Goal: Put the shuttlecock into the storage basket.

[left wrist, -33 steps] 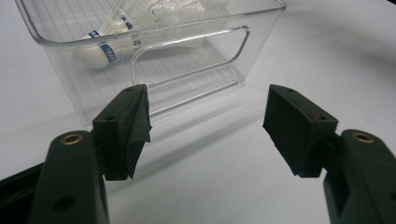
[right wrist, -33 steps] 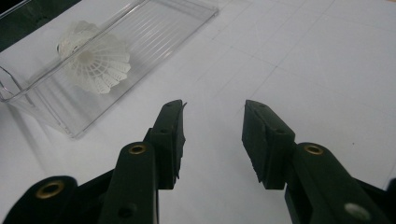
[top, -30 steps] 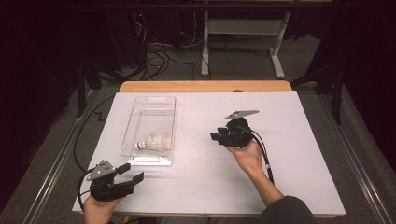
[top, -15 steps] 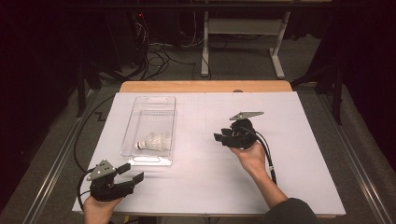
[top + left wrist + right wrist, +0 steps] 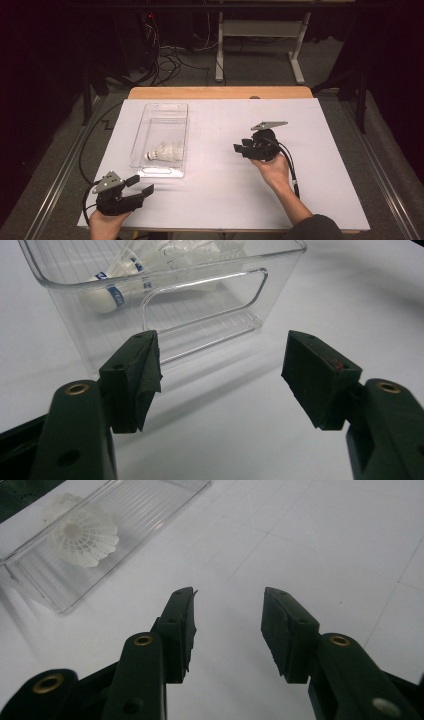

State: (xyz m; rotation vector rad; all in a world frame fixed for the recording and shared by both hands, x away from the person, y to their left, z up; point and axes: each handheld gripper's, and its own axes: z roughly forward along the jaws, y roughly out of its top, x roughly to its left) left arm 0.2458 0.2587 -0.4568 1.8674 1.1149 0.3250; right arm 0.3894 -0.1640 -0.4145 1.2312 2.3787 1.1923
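We look down on a white desk (image 5: 220, 200) that carries a clear plastic bin (image 5: 161, 137) on its left half. A white shuttlecock (image 5: 164, 151) lies on its side in the near end of the bin, cork tip toward the left wall and feather skirt toward the right. In the left gripper view we see the shuttlecock (image 5: 150, 270) through the bin's near wall (image 5: 200, 305), its cork ringed with a blue band.

The left gripper (image 5: 142, 186) sits at the near left corner of the desk, just short of the bin's near end and apart from it. Its jaws stand spread wide, with nothing but bare desk between them.

The right gripper (image 5: 241, 148) is held in the right hand (image 5: 272, 172) over the middle of the desk, well to the right of the bin, and points toward it. Its jaws are parted about halfway and empty. In the right gripper view we see the bin (image 5: 100, 545) and the skirt of the shuttlecock (image 5: 85, 535) farther off, beyond the jaw tips.
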